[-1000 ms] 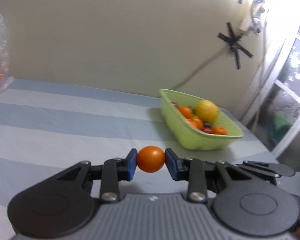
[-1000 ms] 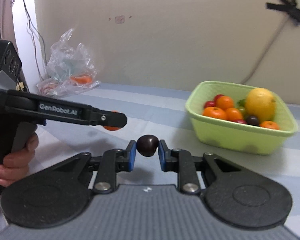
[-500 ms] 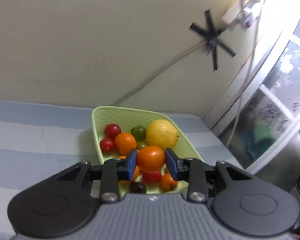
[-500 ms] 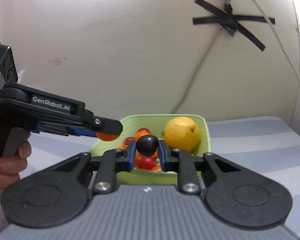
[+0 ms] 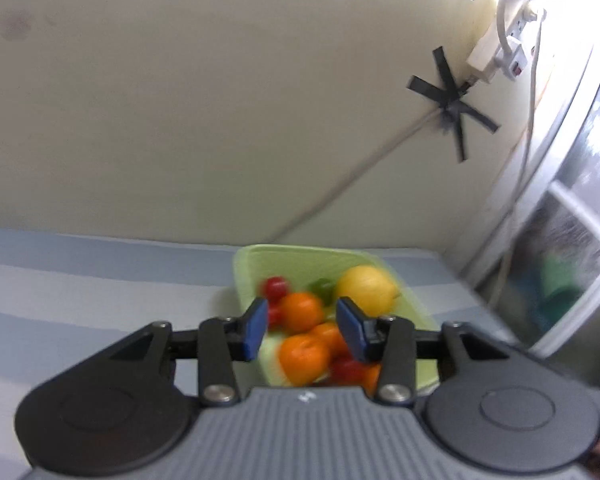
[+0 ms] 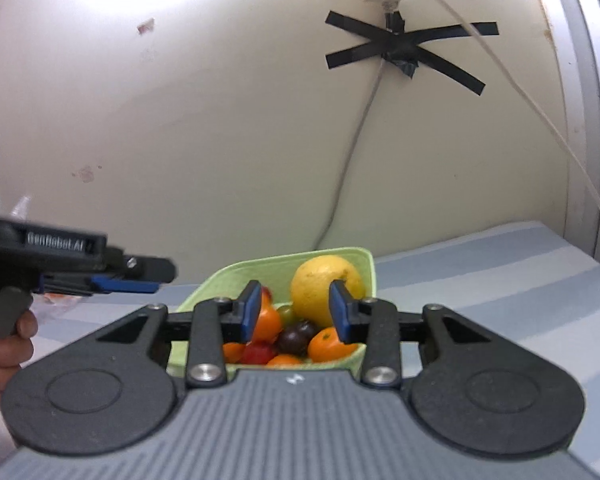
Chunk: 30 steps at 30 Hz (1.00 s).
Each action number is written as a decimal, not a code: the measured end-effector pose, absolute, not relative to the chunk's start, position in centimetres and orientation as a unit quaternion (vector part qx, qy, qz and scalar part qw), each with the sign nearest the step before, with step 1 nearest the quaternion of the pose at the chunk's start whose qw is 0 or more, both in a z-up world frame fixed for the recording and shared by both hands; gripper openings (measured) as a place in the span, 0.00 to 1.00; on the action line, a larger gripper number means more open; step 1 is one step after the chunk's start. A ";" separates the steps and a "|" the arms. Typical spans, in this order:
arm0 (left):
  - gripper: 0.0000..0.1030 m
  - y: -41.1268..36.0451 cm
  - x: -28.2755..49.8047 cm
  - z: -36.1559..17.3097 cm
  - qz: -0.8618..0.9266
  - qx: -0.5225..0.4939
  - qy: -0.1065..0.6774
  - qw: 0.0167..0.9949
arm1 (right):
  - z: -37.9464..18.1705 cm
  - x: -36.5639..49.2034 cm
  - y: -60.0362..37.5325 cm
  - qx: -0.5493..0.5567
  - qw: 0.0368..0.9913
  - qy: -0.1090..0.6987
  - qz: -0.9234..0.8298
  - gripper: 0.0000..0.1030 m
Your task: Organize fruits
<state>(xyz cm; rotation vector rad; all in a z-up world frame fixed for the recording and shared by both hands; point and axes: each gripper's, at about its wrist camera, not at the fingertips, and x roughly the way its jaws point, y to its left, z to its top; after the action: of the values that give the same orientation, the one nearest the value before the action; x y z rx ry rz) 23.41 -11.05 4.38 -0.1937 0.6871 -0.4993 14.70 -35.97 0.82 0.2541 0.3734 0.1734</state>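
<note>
Right wrist view: the right gripper (image 6: 294, 312) has just been opening, nothing between its blue pads. Left gripper (image 5: 302, 328) also has just been opening, empty, above the light green plastic basket (image 5: 260, 264) of fruit at lower middle.

The left tool (image 5: 301, 330) and right tool (image 6: 294, 312) look to be made of matt black plastic, with ribbed grey housings, shiny metal screw heads, and blue pads (image 5: 256, 330) that seem rubbery. The green basket (image 6: 363, 264) is seen as smooth plastic with a soft sheen. The mandarins (image 5: 303, 360) and tomatoes (image 6: 258, 354) are glossy, the lemon (image 6: 323, 284) duller and pitted. The surface (image 5: 80, 284) is covered in matt striped cloth. The wall (image 6: 220, 140) is painted flat, with black tape (image 6: 403, 50) slightly shiny.
</note>
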 end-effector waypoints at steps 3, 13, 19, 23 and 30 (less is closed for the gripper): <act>0.41 -9.3 20.3 4.2 -0.190 -0.064 0.334 0.921 | 0.8 12.2 -34.9 0.133 0.967 0.197 0.093 0.39; 0.49 -5.6 11.9 2.2 -0.087 -0.033 0.348 0.933 | 0.2 5.8 -30.9 0.193 0.946 0.247 0.078 0.42; 0.70 -4.8 7.3 1.8 -0.074 -0.036 0.341 0.936 | 0.7 2.1 -28.8 0.184 0.950 0.247 0.055 0.46; 0.98 -4.4 4.7 1.6 -0.062 -0.022 0.326 0.943 | 1.2 -0.1 -28.0 0.170 0.954 0.245 0.045 0.50; 1.00 -3.3 2.4 1.6 -0.053 -0.024 0.323 0.944 | 1.7 -1.9 -27.1 0.172 0.956 0.236 0.036 0.58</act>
<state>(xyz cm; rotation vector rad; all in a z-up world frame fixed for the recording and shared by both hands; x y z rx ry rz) 2.38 -3.28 1.59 -0.0483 0.6591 -0.1086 -1.86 -27.08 1.71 0.3497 0.4788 0.0737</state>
